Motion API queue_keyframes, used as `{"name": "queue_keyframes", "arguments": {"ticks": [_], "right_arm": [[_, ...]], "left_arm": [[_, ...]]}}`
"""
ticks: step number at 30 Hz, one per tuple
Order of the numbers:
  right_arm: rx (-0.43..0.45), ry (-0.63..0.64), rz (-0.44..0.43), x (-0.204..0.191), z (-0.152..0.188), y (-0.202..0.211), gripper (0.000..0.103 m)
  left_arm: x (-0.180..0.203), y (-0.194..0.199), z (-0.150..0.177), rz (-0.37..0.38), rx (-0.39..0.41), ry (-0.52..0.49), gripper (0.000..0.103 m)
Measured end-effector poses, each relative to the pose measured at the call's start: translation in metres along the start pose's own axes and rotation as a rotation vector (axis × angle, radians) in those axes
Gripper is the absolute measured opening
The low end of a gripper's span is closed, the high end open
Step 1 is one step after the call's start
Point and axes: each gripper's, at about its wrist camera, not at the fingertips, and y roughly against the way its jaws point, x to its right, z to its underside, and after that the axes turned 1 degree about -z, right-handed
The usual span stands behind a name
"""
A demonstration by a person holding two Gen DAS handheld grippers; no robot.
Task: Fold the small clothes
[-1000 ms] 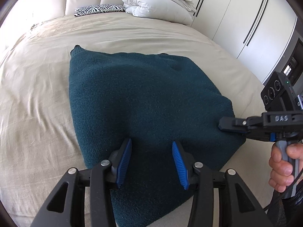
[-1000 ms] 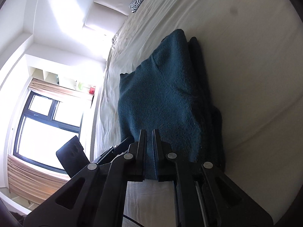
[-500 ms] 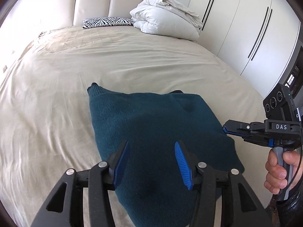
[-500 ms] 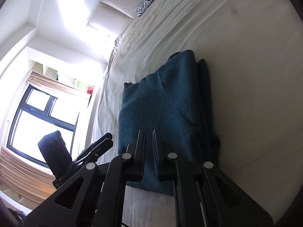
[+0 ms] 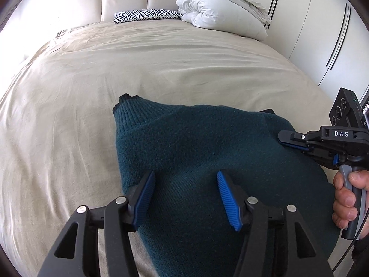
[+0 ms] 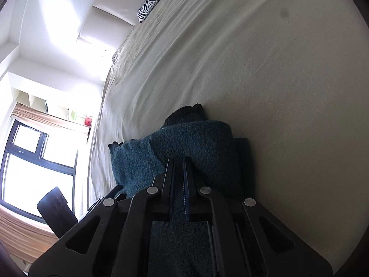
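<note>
A dark teal knit sweater (image 5: pixel 207 143) lies partly folded on the beige bed sheet (image 5: pixel 115 69), its ribbed cuff (image 5: pixel 131 113) sticking out at the far left. My left gripper (image 5: pixel 184 191) is open and empty, hovering over the near part of the sweater. My right gripper (image 5: pixel 282 138) comes in from the right and is shut on the sweater's right edge. In the right wrist view the gripper (image 6: pixel 178 164) pinches the teal cloth (image 6: pixel 191 138), which bulges in a fold just ahead of it.
A white folded duvet (image 5: pixel 221 7) and a zebra-print pillow (image 5: pixel 147 15) lie at the padded headboard. White wardrobe doors (image 5: pixel 322 34) stand along the right. A window (image 6: pixel 34 161) shows in the right wrist view.
The right gripper has drawn the sweater's edge toward the near side, so the far part has folded over and the garment looks shorter. The left gripper has pulled back, still open.
</note>
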Motion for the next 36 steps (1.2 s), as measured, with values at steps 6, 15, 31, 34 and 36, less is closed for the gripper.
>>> {"name": "queue_keyframes", "arguments": {"ticks": [6,15,31,34,36], "right_arm": [[0.035,0.004,0.007,0.004,0.001,0.019,0.009],[0.024,0.158,0.168,-0.012,0.04,0.087,0.073],[-0.207,0.087,0.199,-0.006,0.053,0.026,0.035],[-0.211,0.16,0.29,-0.022,0.059,0.015,0.028],[-0.193,0.243,0.376,-0.044,0.066,0.01,0.024]], "left_arm": [[-0.02,0.03,0.007,0.055,0.034,0.12,0.063],[-0.042,0.068,0.05,0.155,0.008,0.298,0.073],[-0.009,0.032,0.047,0.207,-0.17,0.29,0.06],[-0.005,0.04,0.045,0.182,-0.166,0.271,0.048],[0.001,0.05,0.045,0.151,-0.16,0.238,0.042]]}}
